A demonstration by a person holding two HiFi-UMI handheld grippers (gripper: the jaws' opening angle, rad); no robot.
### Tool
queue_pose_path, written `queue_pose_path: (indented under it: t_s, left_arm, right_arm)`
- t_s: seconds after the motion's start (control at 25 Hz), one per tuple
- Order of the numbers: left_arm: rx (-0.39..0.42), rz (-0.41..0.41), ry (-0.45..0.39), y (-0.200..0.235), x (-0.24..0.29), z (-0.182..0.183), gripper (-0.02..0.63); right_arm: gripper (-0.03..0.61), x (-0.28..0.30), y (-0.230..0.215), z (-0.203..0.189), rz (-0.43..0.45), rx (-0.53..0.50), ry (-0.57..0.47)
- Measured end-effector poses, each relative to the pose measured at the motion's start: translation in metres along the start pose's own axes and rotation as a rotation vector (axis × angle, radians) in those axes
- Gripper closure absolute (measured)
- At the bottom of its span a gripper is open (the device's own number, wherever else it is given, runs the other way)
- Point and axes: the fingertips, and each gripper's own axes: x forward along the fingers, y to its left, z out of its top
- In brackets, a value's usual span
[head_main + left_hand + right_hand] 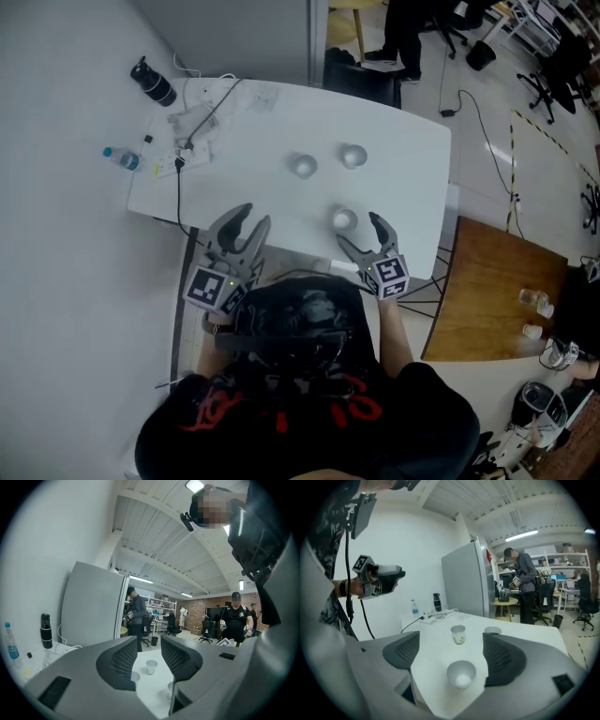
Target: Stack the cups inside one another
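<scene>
— What is the right gripper [358, 229] doing?
— Its jaws are spread wide and pinch nothing. The near cup [461, 673] stands upright on the white tabletop [412, 159] between them, clear of both jaws, mouth up.
— And the other cups?
— The second cup [458, 633] stands farther ahead of that gripper, past the near cup and apart from it. The third cup [492, 631] is about as far off, ahead of the right-hand jaw, which hides its lower part.
— The left gripper [255, 217]?
— Its jaws are parted too, with nothing between them. It sits at the tabletop's near edge beside the right gripper, and all three cups lie ahead of it, toward its right.
— Is anything stacked?
— No, each cup stands alone.
— What else is on the tabletop?
— A dark flask [153, 82], a water bottle [122, 158] and a power strip [173, 161] with cables, well ahead and to the left of the left gripper.
</scene>
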Motion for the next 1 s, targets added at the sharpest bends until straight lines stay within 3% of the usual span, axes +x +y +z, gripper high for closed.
queue_pose_path:
  t_s: [0.08, 0.32, 0.52, 0.72, 1.0]
  left_arm:
    - [-0.004, 0.005, -0.003, 0.0, -0.002, 0.001, 0.451]
    - [-0.01, 0.023, -0.007, 0.002, -0.008, 0.0, 0.451]
    - [-0.016, 0.049, -0.009, 0.006, -0.015, -0.003, 0.451]
    - [-0.016, 0.08, -0.017, 0.01, -0.024, -0.002, 0.451]
    - [-0.014, 0.11, -0.02, 0.015, -0.032, 0.0, 0.451]
  right_arm:
    - [0.121, 0.006, -0.003, -0.022, -0.004, 0.014, 0.043]
    - [0.121, 0.035, -0.019, -0.086, -0.049, -0.02, 0.192]
    - [0.121, 0.055, -0.029, -0.124, -0.057, 0.043, 0.265]
    - [0.121, 0.066, -0.029, -0.127, -0.053, 0.053, 0.265]
    - [0.139, 0.075, -0.024, -0.113, -0.058, -0.089, 0.337]
